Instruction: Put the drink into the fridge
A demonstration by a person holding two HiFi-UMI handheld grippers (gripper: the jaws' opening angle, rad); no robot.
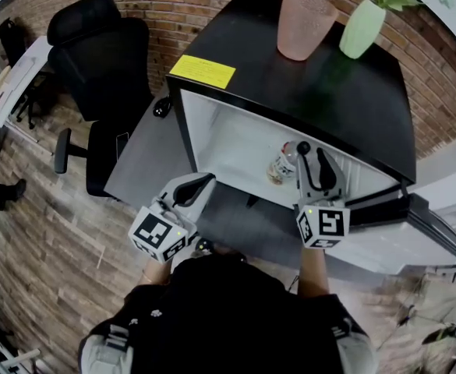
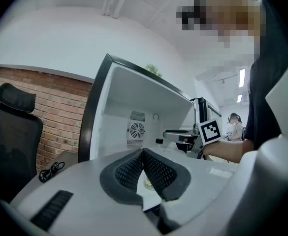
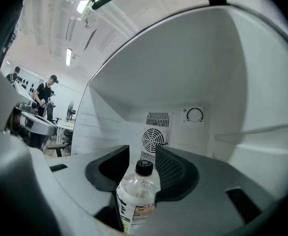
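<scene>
A small fridge (image 1: 212, 135) stands open with its white inside facing me. The drink, a clear bottle (image 1: 281, 166) with a black cap and printed label, stands on the fridge floor. My right gripper (image 1: 315, 162) reaches into the fridge. In the right gripper view the bottle (image 3: 136, 195) sits upright between that gripper's (image 3: 143, 154) spread jaws, with a gap at the left pad, so it is open. My left gripper (image 1: 192, 189) hangs outside the fridge's front, lower left. Its pads meet at the tip (image 2: 143, 151), shut and empty.
The fridge door (image 1: 415, 232) hangs open at the right. On the black top stand a pink cup (image 1: 305, 23), a green vase (image 1: 362, 28) with a plant, and a yellow note (image 1: 203, 71). A black office chair (image 1: 103, 53) stands to the left. The brick wall is behind.
</scene>
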